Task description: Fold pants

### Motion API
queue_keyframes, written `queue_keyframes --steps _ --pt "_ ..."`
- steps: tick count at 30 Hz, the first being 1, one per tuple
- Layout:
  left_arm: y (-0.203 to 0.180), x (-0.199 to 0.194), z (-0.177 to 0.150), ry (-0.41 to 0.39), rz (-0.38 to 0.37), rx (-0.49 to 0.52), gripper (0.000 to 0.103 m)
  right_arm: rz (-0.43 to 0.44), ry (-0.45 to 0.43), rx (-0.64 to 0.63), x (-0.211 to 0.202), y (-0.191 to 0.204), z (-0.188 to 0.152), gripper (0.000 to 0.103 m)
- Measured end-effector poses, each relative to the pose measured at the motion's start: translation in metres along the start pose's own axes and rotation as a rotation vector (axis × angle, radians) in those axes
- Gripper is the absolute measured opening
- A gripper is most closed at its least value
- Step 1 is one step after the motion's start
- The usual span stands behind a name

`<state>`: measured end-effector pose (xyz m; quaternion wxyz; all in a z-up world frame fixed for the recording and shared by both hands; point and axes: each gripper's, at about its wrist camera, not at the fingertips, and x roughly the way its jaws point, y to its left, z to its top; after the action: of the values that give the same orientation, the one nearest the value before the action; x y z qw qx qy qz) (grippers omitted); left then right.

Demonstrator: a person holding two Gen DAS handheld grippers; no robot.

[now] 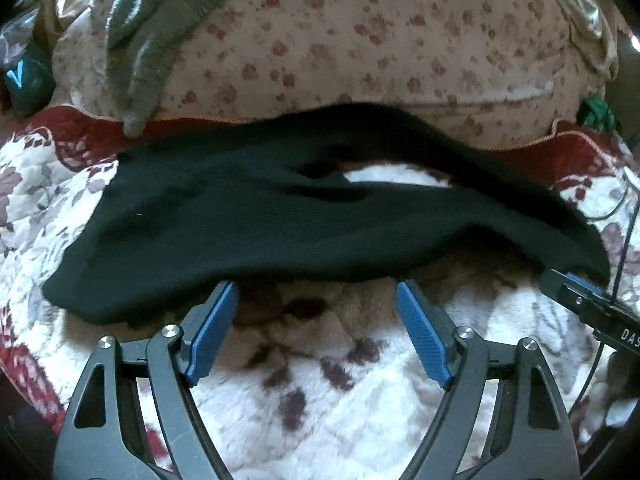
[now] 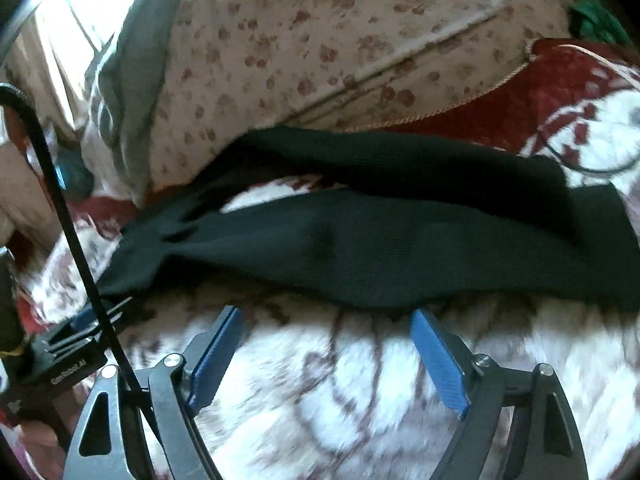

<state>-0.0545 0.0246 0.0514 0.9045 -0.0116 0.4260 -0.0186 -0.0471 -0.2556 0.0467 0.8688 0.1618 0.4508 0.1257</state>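
1. The pants (image 1: 256, 216) are being seen spread crosswise over a floral blanket (image 1: 320, 400), black, two legs running side by side with a gap of blanket showing between them.

2. The left gripper (image 1: 316, 300) is being held with jaws spread wide; nothing is being gripped. The blue pads (image 1: 214, 328) are being kept just short of the pants' near edge, with the left tip meeting or slipping slightly under the hem. Contact cannot be confirmed.

3. The bare blanket is being framed between the left jaws; the pants are lying just beyond the tips, not between them.

4. The right gripper (image 2: 326, 320) is likewise being held wide open, empty. Its pads (image 2: 440, 364) are being pointed at the near edge of the pants (image 2: 360, 248), the tips sitting just beside the cloth; only blanket (image 2: 320, 392) is being seen between the jaws.

5. In the left view, the right gripper is being seen at the far right, at the pants' end. In the right view, the left gripper (image 2: 100, 312) is being seen at the far left, at the opposite end of the near leg.

6. A flowered pillow (image 1: 380, 40) is being seen behind the pants, a grey cloth (image 1: 160, 32) draped over its left side.

7. A black cable (image 2: 72, 216) is being seen crossing the left of the right view.
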Motion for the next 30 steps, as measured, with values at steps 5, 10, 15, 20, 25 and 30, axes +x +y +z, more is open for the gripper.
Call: queue_keyframes --steps 5,10,15,20,25,30 --pt "0.002 -0.024 -0.002 -0.057 0.024 0.009 0.082 -0.003 -0.078 -0.039 -0.028 0.019 -0.008 0.085" --pt "0.008 -0.039 -0.002 -0.072 -0.003 -0.021 0.082 -0.031 -0.083 -0.075 -0.038 0.032 -0.014 0.085" --pt "0.011 -0.048 -0.004 -0.085 0.0 -0.023 0.082 -0.056 -0.106 -0.103 -0.047 0.038 -0.016 0.085" --pt "0.017 -0.051 -0.007 -0.081 0.004 -0.033 0.082 -0.066 -0.124 -0.132 -0.054 0.044 -0.015 0.085" --pt "0.024 -0.052 -0.009 -0.072 0.011 -0.05 0.082 -0.05 -0.12 -0.105 -0.057 0.04 -0.014 0.085" --pt "0.03 -0.053 -0.01 -0.077 0.032 -0.062 0.082 -0.057 -0.121 -0.107 -0.058 0.039 -0.015 0.085"
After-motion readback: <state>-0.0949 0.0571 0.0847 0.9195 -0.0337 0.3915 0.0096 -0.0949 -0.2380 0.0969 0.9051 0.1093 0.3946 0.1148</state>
